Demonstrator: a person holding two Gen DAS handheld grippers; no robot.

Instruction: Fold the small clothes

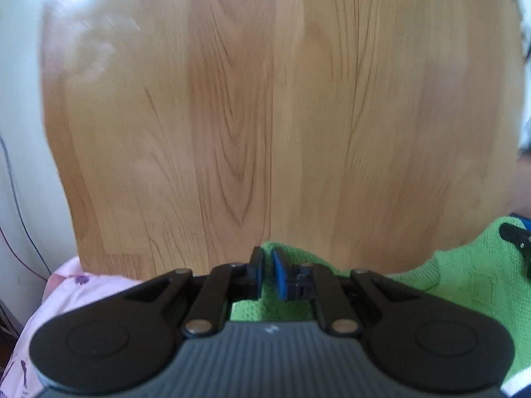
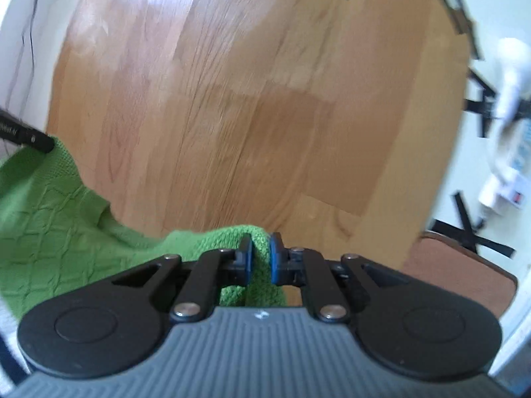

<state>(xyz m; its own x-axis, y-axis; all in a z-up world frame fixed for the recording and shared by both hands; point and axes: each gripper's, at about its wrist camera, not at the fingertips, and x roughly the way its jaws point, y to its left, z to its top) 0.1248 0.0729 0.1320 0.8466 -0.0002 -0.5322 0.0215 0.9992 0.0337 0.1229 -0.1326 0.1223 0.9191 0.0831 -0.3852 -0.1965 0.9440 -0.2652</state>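
Item: green knit garment, held off the wooden counter. Left tool pinched tight on one edge; right tool likewise on the other. Cloth spans between them, sagging; neither hand nearer. Pink printed fabric beside.

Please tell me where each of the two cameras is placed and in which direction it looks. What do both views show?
Left wrist: sits on the left gripper, looks forward and down over the wooden table; its jaws pinch the green cloth.
Right wrist: sits on the right gripper, looks along its fingers across the table toward the white wall; its jaws are shut on the cloth.
Shared: the table, the cloth, and the other gripper's tip at the frame edge.
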